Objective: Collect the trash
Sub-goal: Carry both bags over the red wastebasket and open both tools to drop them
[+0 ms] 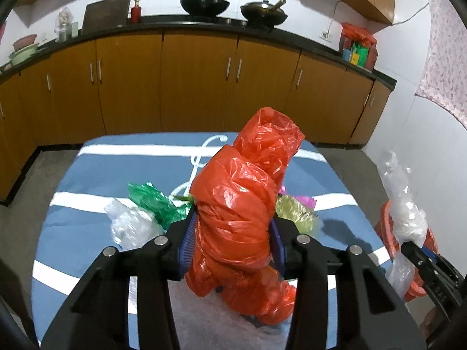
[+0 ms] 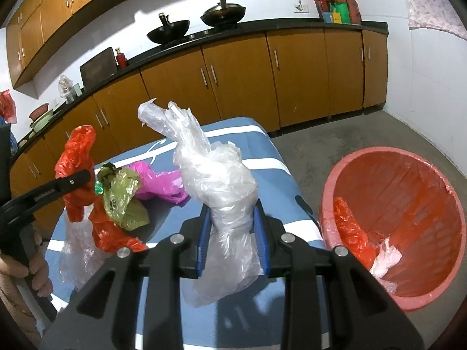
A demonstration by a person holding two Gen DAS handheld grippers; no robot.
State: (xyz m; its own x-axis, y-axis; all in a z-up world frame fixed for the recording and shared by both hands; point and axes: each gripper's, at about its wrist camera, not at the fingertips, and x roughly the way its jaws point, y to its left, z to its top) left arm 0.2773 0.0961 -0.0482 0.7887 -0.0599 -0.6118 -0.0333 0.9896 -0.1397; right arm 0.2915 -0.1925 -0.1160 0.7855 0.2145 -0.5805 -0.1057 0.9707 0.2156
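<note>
Right wrist view: blue striped table (image 2: 262,157) fills the centre, red basket (image 2: 408,297) lower right. Right gripper (image 2: 232,234) clamps a clear plastic bag (image 2: 216,180); left gripper (image 1: 232,242) pinches an orange plastic bag (image 1: 242,192), centre.

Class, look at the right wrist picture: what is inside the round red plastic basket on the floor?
Inside the round red plastic basket lie a crumpled red plastic bag and clear plastic wrap. The right gripper's arm hides its near bottom.
</note>
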